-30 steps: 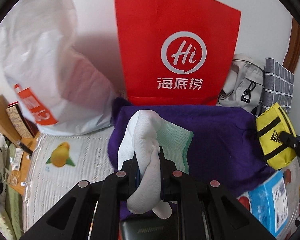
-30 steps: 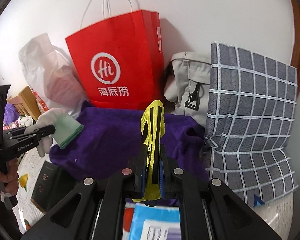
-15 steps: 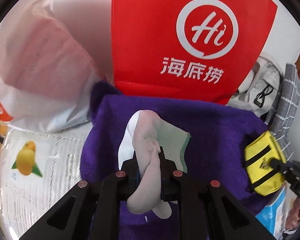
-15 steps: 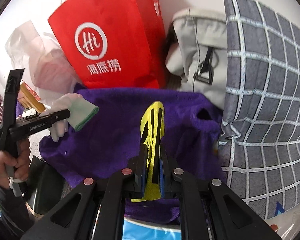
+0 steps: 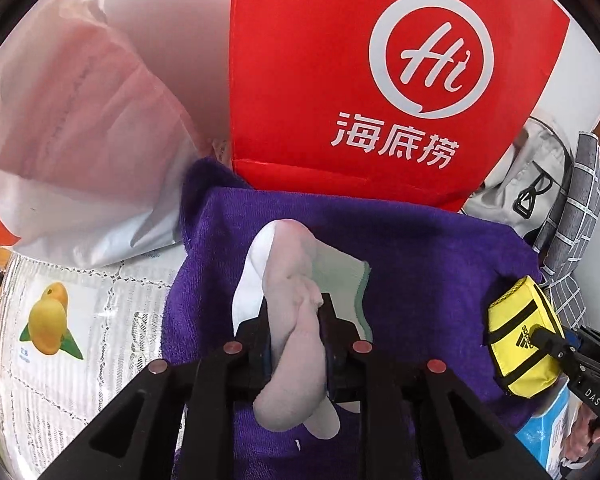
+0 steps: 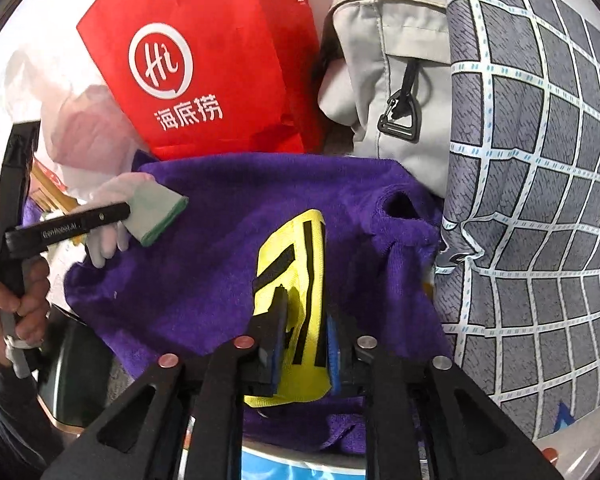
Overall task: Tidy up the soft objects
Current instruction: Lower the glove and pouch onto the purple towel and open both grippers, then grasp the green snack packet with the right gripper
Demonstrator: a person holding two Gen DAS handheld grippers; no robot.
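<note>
My left gripper (image 5: pixel 296 320) is shut on a white glove (image 5: pixel 292 300) with a pale green cuff, held over the purple towel (image 5: pixel 420 264). The glove also shows in the right wrist view (image 6: pixel 140 208), at the towel's left edge. My right gripper (image 6: pixel 304 320) is shut on a yellow pouch (image 6: pixel 296 280) with black stripes, over the right part of the towel (image 6: pixel 204 264). The pouch shows at the right of the left wrist view (image 5: pixel 520 348).
A red paper bag (image 5: pixel 340 80) stands behind the towel. A white plastic bag (image 5: pixel 60 140) is to its left, a grey bag (image 6: pixel 392 80) and a grey checked cloth (image 6: pixel 540 200) to its right. A printed table cover (image 5: pixel 80 340) lies at left.
Both grippers have moved forward and down toward the purple towel, still holding the glove and the pouch. The red bag looms larger in both views.
</note>
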